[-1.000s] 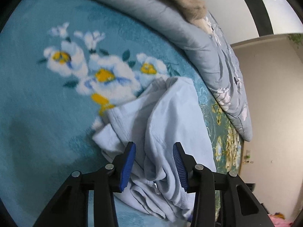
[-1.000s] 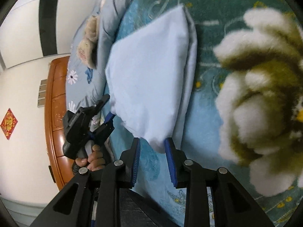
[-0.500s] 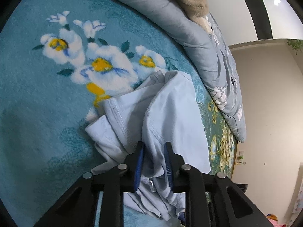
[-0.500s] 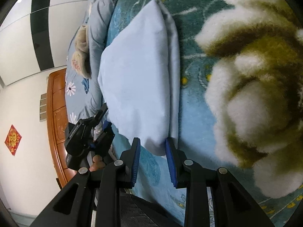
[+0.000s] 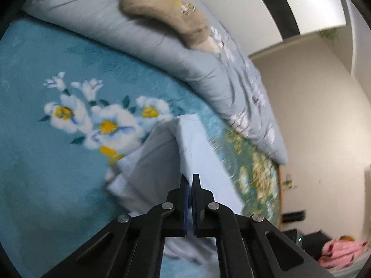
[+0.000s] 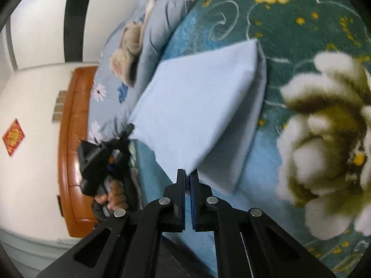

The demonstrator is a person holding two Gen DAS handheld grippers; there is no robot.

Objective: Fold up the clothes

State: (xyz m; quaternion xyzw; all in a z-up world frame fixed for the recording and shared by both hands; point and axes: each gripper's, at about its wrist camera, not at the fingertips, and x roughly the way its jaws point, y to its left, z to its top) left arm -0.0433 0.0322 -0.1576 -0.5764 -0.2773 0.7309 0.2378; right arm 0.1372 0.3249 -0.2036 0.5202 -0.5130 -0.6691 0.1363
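both tools have closed in the last second: the left tool [image 5: 190, 180], wide open around the light blue shirt [image 6: 197, 106] a second ago, now has its pads pressed together on a fold of the cloth, and the right tool [image 6: 187, 173] has pinched shut on the near corner. the shirt, slack and rumpled before, now rises taut off the blanket [image 5: 46, 162] between the two grips (blur in both views suggests the lift is under way). i judge this to be the start of a fold, the held edge about to be carried over the lower layers.

the shirt lies on the bed, its far edge toward 12 o'clock in the left view, with a lower layer spread at 9 o'clock. a grey quilt [image 5: 162, 46] runs from 11 round to 3 o'clock, a tan plush toy [image 5: 167, 2] on it, so open blanket for laying the fold lies from 7 to 10 o'clock.
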